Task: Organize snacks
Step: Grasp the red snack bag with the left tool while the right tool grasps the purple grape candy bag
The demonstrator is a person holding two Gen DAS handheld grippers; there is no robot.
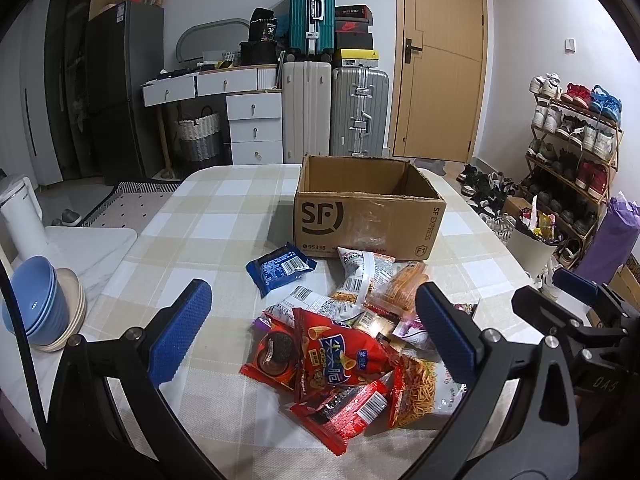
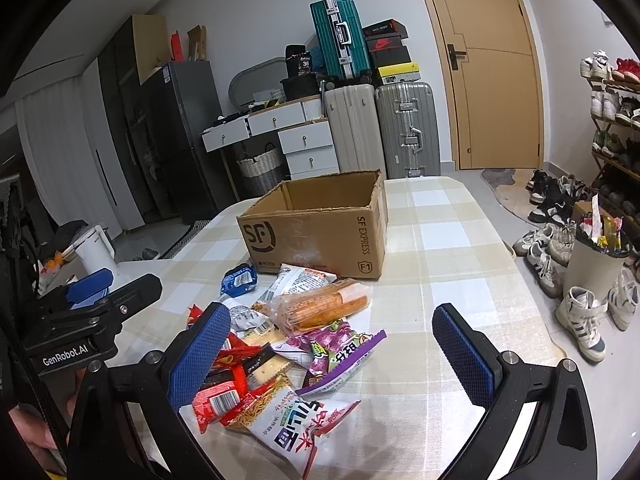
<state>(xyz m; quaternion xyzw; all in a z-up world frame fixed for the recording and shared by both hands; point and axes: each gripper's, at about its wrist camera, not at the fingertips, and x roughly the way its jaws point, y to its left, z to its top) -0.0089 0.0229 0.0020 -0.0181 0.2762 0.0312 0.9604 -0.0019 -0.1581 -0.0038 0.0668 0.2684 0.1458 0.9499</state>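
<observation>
A pile of snack packets lies on the checked tablecloth in front of an open, empty cardboard SF box (image 1: 368,216) (image 2: 316,236). The pile holds a red chip bag (image 1: 340,356), a blue cookie packet (image 1: 280,268) (image 2: 239,279), an orange stick packet (image 2: 320,306), a purple packet (image 2: 340,354) and a white noodle packet (image 2: 296,428). My left gripper (image 1: 312,332) is open above the near side of the pile. My right gripper (image 2: 332,356) is open over the pile's right part, holding nothing. Each gripper shows at the edge of the other's view.
Stacked blue bowls on plates (image 1: 44,312) stand left of the table, beside a white kettle (image 1: 22,216). A bin with wrappers (image 2: 596,264) and several shoes (image 2: 580,320) sit on the floor to the right. Suitcases (image 1: 332,116) and drawers stand behind.
</observation>
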